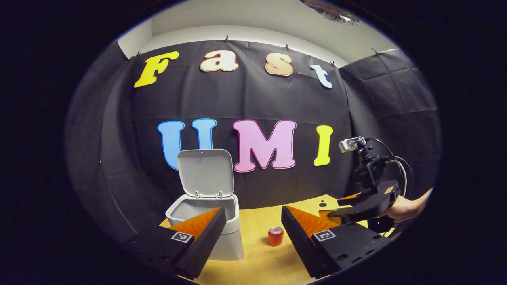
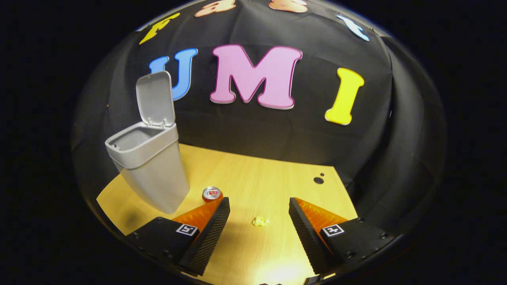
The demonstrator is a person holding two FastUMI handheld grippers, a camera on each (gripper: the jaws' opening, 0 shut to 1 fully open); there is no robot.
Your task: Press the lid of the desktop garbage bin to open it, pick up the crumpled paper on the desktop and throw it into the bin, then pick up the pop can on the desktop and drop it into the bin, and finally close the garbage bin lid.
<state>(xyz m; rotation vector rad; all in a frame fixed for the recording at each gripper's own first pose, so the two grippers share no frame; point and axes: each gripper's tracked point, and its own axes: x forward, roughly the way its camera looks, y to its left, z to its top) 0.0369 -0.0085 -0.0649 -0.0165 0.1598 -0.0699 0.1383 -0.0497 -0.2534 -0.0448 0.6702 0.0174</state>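
So far: bin [image 2: 148, 166] at left of frame, lid [image 2: 155, 99] up; crumpled paper [image 2: 260, 221] lower centre and pop can [image 2: 212, 193] beside bin, both undropped; left gripper [image 1: 253, 233] and right gripper [image 2: 259, 221] spread, empty; closing pending.

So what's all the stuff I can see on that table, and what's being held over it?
garbage bin: one, grey, left side of the desk, lid standing open
pop can: one, red, upright on the desk beside the bin
crumpled paper: one, yellowish, on the desk right of the can
desk: one, light wood
left gripper: one, open, above the desk near the bin
right gripper: one, open, above the paper
hand: one, holding the right gripper
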